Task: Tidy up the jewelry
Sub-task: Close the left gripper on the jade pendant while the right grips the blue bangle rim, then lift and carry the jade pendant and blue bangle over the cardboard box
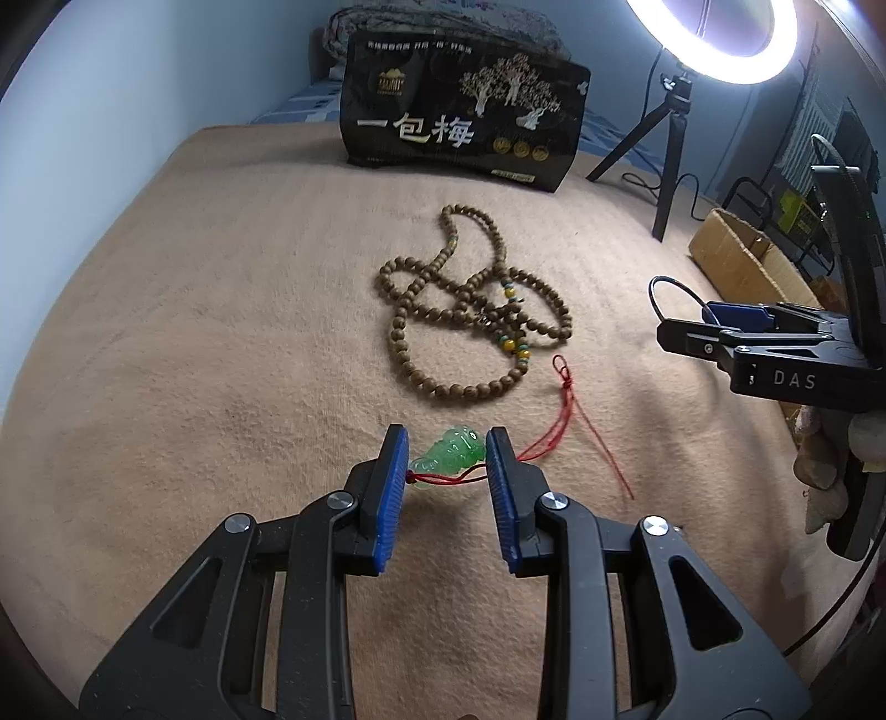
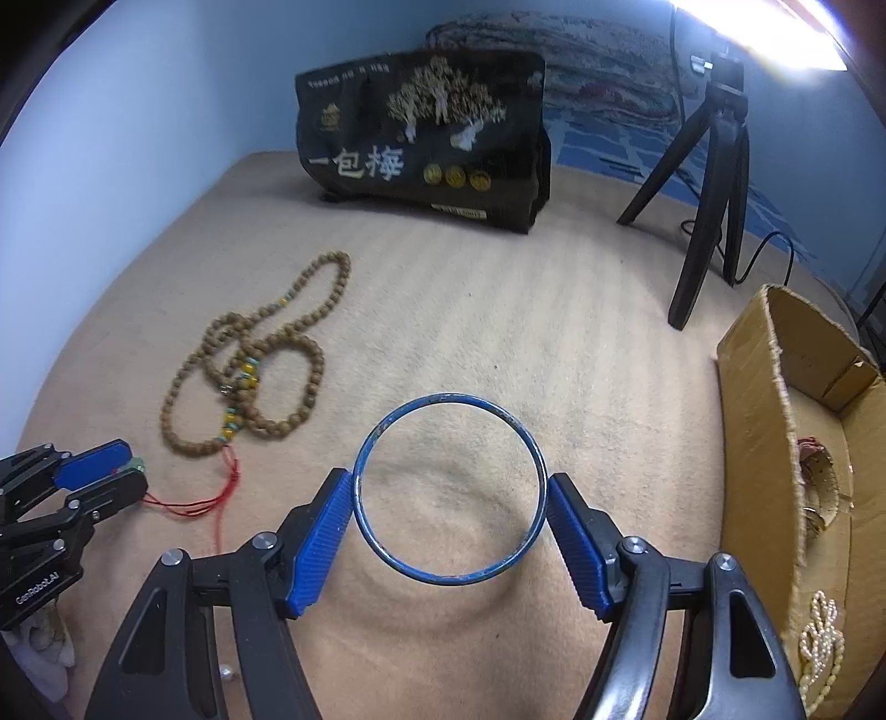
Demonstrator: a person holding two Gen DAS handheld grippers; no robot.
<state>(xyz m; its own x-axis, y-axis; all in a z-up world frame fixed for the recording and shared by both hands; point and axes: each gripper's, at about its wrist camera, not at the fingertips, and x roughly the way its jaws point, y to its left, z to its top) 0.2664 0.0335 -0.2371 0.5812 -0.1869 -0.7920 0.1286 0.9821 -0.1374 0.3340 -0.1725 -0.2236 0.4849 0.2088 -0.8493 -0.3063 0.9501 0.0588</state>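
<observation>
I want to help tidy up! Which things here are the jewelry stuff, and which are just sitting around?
Jewelry job:
green pendant on a red cord, between the left gripper pads
blue bangle in the right gripper
brown bead necklace
cardboard box, some jewelry inside

Just around:
black bag
tripod
ring light

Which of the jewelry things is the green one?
The little green pendant on the red cord, sitting between the left gripper's fingers. The bead necklace is brown, and the bangle in the right gripper is blue.
</observation>
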